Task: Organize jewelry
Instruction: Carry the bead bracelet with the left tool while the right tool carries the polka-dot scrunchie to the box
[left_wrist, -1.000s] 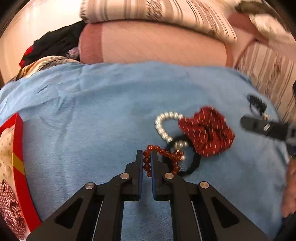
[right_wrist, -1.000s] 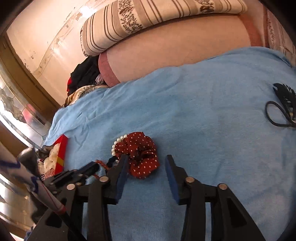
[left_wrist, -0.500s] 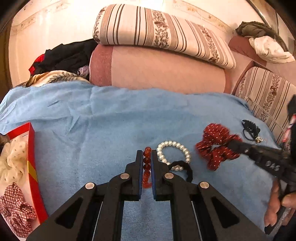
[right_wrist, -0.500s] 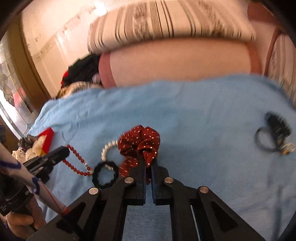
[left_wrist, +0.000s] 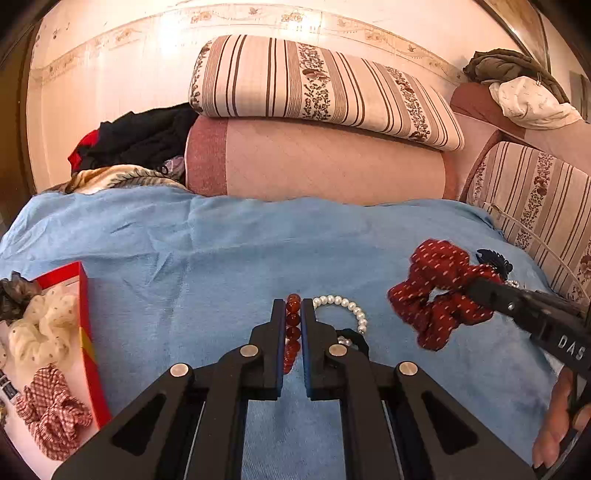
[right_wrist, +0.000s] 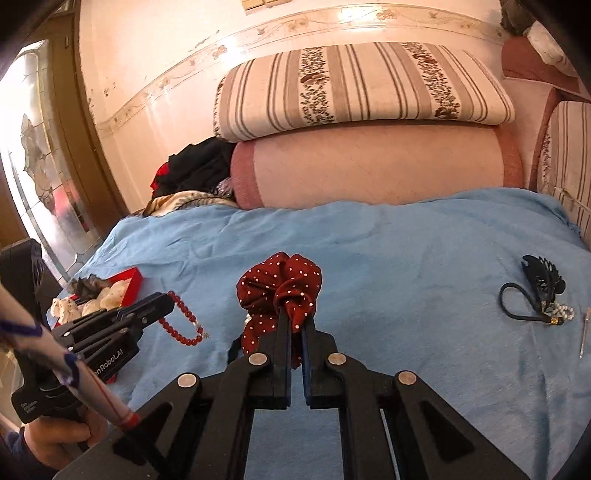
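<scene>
A dark red scrunchie (right_wrist: 280, 291) dotted with white is showing against a plain sky-blue bedspread (right_wrist: 406, 251), beside a string of glossy amber-red beads (left_wrist: 293, 332) and a white pearl bracelet (left_wrist: 345, 308). A red box (left_wrist: 86, 332) is holding a cream scrunchie (left_wrist: 40, 332) and a red-and-white checked one (left_wrist: 53, 410). Behind, a cream cushion (left_wrist: 317, 88) with brown stripes and floral bands is lying on a pink bolster (left_wrist: 325, 166).

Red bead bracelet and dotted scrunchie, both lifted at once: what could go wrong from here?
1. The red bead bracelet is pinched by only a few beads in the left gripper; the loop dangles in the right wrist view and could slip out or snag the pearl bracelet below.
2. The right gripper holds just a fold of the dotted scrunchie; it may pull free.
3. The red box already looks crowded with scrunchies, so drops could land outside.
</scene>
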